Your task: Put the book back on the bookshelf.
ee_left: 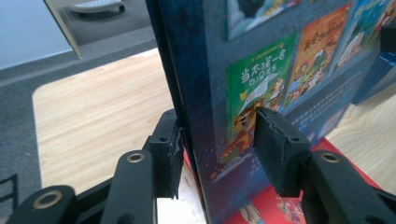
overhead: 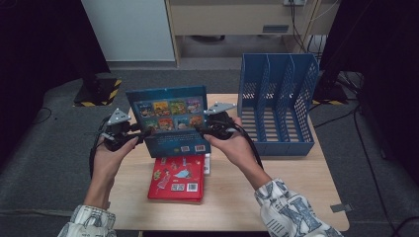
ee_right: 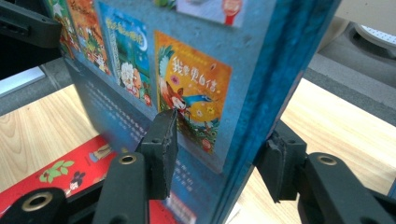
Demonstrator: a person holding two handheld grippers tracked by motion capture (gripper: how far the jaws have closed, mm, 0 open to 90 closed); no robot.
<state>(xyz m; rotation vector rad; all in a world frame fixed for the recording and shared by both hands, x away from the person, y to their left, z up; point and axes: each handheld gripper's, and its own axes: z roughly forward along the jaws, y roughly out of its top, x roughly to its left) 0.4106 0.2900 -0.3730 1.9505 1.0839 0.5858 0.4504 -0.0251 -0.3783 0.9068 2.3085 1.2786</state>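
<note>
Book point(overhead: 170, 118) up, clamped by my left gripper point(overhead: 129, 134) and right gripper point(overhead: 210, 129).
Rack point(overhead: 276, 101) just right; red book point(overhead: 177, 178) partly hidden beneath.

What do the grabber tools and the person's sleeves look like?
Each gripper, left and right, is black with a grey three-cornered plate on top and black cables trailing off. The jaws are chunky and black, with brass-coloured rings at the joints and ridged pads. The sleeves are white with a dark blue-grey pattern.
</note>
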